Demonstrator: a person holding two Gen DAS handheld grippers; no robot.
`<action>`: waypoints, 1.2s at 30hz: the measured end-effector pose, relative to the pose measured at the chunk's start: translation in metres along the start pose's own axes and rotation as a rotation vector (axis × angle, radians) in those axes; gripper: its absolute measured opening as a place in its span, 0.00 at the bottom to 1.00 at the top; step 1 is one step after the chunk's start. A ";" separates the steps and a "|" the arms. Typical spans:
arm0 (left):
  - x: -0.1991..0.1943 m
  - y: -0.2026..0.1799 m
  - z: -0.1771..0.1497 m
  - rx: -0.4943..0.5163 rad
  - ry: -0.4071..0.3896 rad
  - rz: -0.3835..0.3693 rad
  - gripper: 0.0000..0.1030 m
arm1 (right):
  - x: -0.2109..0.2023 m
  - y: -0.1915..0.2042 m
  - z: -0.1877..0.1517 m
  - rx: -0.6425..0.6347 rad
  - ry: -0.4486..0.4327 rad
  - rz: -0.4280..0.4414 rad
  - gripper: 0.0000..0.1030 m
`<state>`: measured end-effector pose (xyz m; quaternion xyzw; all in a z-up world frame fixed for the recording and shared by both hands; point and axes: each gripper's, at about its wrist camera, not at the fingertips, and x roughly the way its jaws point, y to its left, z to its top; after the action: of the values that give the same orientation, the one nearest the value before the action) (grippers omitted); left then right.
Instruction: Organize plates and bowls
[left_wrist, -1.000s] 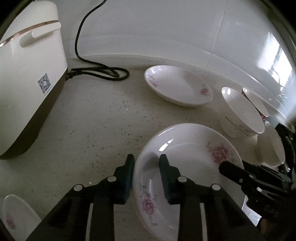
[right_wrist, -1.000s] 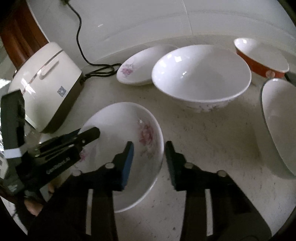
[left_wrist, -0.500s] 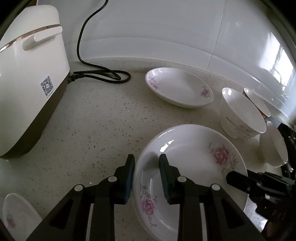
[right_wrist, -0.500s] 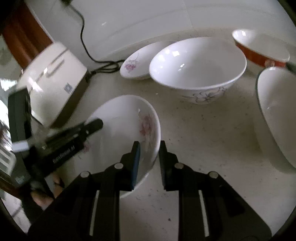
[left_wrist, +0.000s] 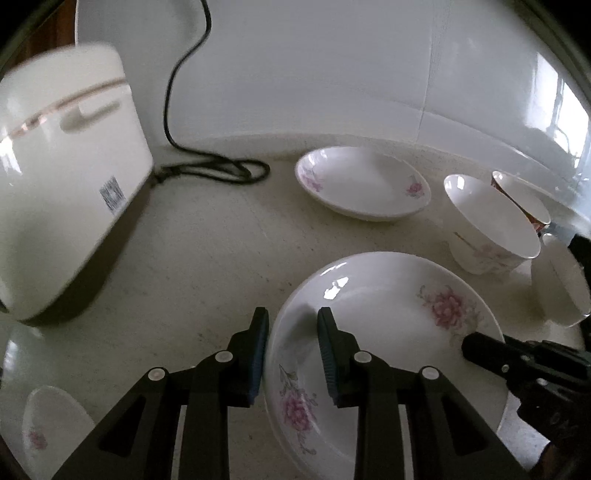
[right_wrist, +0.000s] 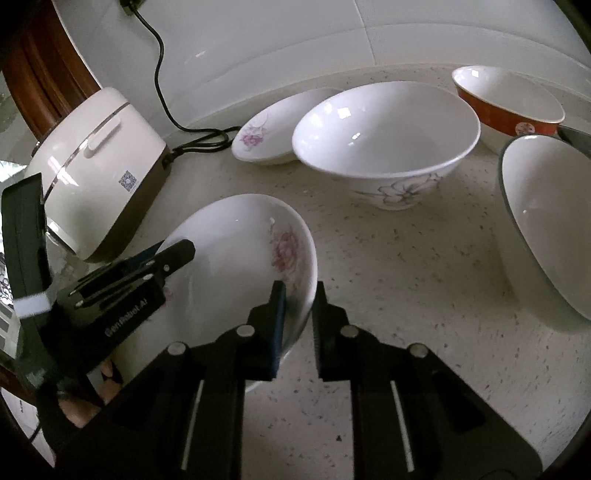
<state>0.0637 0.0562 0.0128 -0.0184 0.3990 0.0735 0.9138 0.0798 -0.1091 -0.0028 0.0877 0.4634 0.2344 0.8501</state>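
A white plate with pink flowers (left_wrist: 388, 332) lies low over the speckled counter, held from both sides. My left gripper (left_wrist: 293, 321) is shut on its left rim, one pad outside and one inside. My right gripper (right_wrist: 299, 295) is shut on the opposite rim of the same plate (right_wrist: 236, 266). Each gripper shows in the other's view: the right one (left_wrist: 517, 362) at the plate's far side, the left one (right_wrist: 147, 266) with a hand behind it. A second flowered plate (left_wrist: 362, 184) rests near the wall.
A white rice cooker (left_wrist: 66, 166) and its black cord (left_wrist: 221, 173) stand at the left. A large white bowl (right_wrist: 388, 147), a red bowl (right_wrist: 509, 107) and a grey-rimmed bowl (right_wrist: 546, 218) sit at the right. A small flowered dish (left_wrist: 48, 432) lies at the lower left.
My right gripper's jaws have closed from apart onto the plate's right rim. The left gripper kept its grip while its view tipped up a little toward the wall.
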 end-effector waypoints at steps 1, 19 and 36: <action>-0.002 0.000 0.000 -0.002 -0.009 0.005 0.27 | -0.001 0.000 0.000 0.001 -0.006 0.006 0.16; -0.042 0.048 -0.016 -0.183 -0.109 0.027 0.27 | 0.002 0.024 -0.009 -0.035 0.013 0.155 0.16; -0.079 0.085 -0.037 -0.245 -0.139 0.089 0.27 | -0.005 0.052 -0.016 -0.020 -0.004 0.302 0.17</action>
<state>-0.0285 0.1275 0.0474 -0.1071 0.3233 0.1633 0.9259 0.0475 -0.0672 0.0109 0.1485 0.4408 0.3638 0.8070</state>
